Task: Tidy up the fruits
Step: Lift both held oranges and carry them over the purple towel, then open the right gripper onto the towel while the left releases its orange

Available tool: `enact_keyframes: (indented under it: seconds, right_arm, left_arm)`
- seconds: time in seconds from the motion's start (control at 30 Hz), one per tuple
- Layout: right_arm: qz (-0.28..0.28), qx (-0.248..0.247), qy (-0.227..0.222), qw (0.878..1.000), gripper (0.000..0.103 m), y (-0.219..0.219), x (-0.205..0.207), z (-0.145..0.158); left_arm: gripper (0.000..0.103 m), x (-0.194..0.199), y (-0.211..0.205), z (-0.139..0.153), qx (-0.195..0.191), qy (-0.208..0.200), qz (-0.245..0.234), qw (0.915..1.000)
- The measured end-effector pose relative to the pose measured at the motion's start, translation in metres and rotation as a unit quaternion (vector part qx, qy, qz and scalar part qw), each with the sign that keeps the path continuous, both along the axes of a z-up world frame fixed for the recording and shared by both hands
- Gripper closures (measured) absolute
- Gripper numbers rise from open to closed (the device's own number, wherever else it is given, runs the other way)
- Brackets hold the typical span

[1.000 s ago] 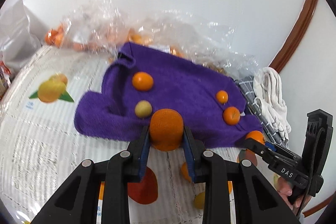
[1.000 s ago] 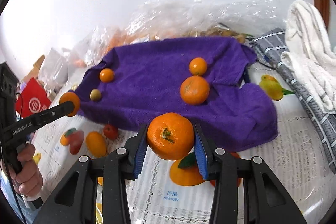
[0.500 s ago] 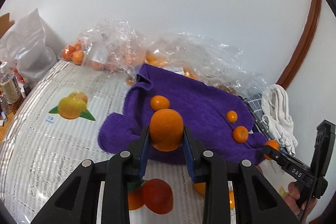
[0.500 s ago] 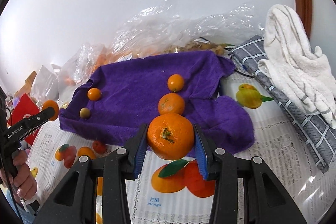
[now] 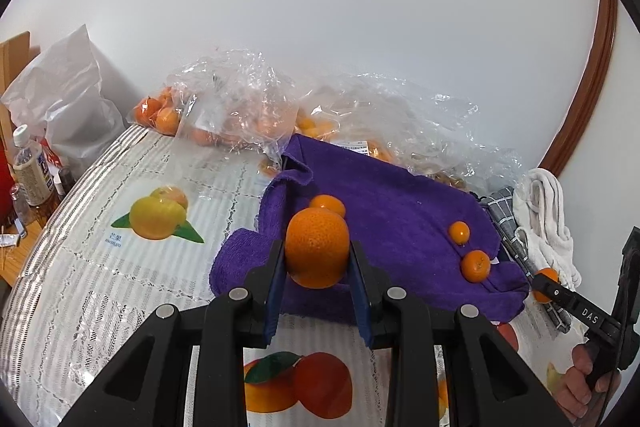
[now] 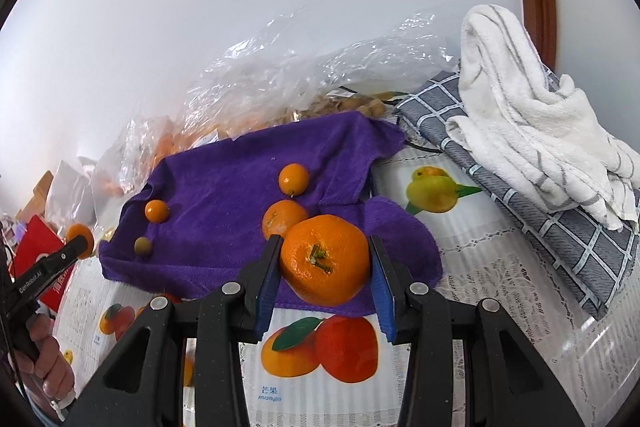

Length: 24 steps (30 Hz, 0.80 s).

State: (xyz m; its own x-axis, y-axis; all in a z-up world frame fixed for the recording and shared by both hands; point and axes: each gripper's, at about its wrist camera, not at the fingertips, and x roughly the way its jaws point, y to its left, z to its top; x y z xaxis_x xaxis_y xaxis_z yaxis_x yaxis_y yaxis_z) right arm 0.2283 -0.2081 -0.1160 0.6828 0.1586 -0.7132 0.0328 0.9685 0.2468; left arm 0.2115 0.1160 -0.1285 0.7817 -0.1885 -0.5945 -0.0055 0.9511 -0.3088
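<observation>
Each gripper clamps a mandarin above the purple towel's (image 5: 400,227) near edge: the left gripper (image 5: 318,269) a smooth one (image 5: 317,251), the right gripper (image 6: 325,275) a stemmed one (image 6: 325,259). Round fruit could slip and roll off the tablecloth (image 5: 100,267). Loose kumquats (image 6: 294,179) on the towel and plastic bags (image 5: 240,115) behind it crowd any set-down spot.

1. We see one orange (image 5: 317,247) pinched in the left claw (image 5: 318,269), rind side toward us.
2. Another orange (image 6: 325,259), green stem facing us, sits clamped in the right claw (image 6: 325,281).
3. At 12 o'clock, three small oranges (image 6: 294,179) and an olive-coloured fruit (image 6: 142,246) lie apart on the purple towel (image 6: 224,187).
</observation>
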Motion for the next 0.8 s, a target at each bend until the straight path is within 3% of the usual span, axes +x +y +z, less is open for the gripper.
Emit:
enact_keyframes:
  seconds: [0.27, 0.6, 0.8]
  right_arm:
    - [-0.002, -0.017, 0.011, 1.000, 0.062, -0.001, 0.008, 0.000]
    - [0.011, -0.037, 0.011, 0.999, 0.062, 0.002, 0.043, 0.021]
    - [0.015, -0.035, 0.038, 0.999, 0.062, 0.010, 0.069, -0.010]
  left_arm:
    - [0.074, 0.000, 0.006, 0.003, -0.001, -0.005, 0.010, 0.9999]
    - [0.074, 0.005, 0.015, 0.000, -0.008, 0.000, 0.023, 0.9997]
    - [0.074, 0.009, 0.016, -0.004, -0.002, 0.008, 0.024, 0.9997]
